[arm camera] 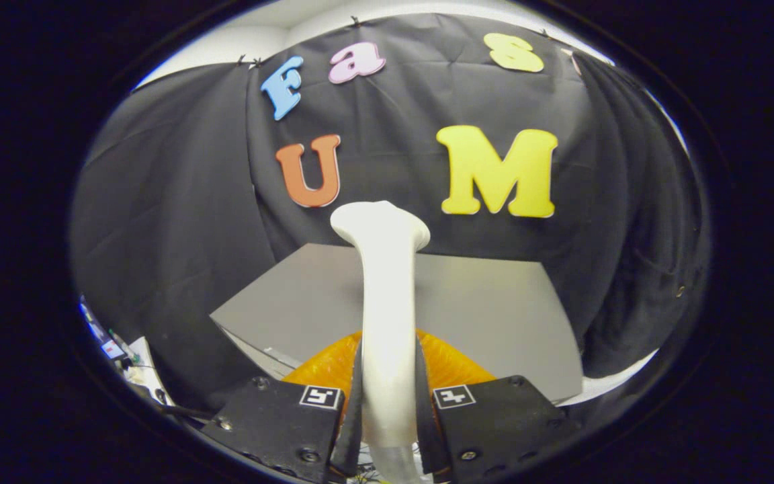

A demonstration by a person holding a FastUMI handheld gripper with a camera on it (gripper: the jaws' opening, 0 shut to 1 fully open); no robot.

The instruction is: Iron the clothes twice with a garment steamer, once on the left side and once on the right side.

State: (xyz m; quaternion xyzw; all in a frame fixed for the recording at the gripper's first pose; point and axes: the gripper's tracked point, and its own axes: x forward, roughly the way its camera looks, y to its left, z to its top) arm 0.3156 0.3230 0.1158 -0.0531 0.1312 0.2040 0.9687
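Fingers (388,410) are clamped on the garment steamer (387,316), both pads pressing its white handle from either side, no visible gap. Steamer's long axis runs straight ahead out of the fingers, ending in the flared white head beyond them, head raised against the booth wall rather than down on anything. Orange garment (323,366) lies just ahead of and below the fingers, showing either side of the handle, on the near part of the grey worktop (494,309); how far it spreads toward the fingers is hidden. Worktop continues beyond, bare. Key relation: the head points forward and up, while the cloth is below and close in. My read: the head has to tip down onto the garment before either side pass counts.
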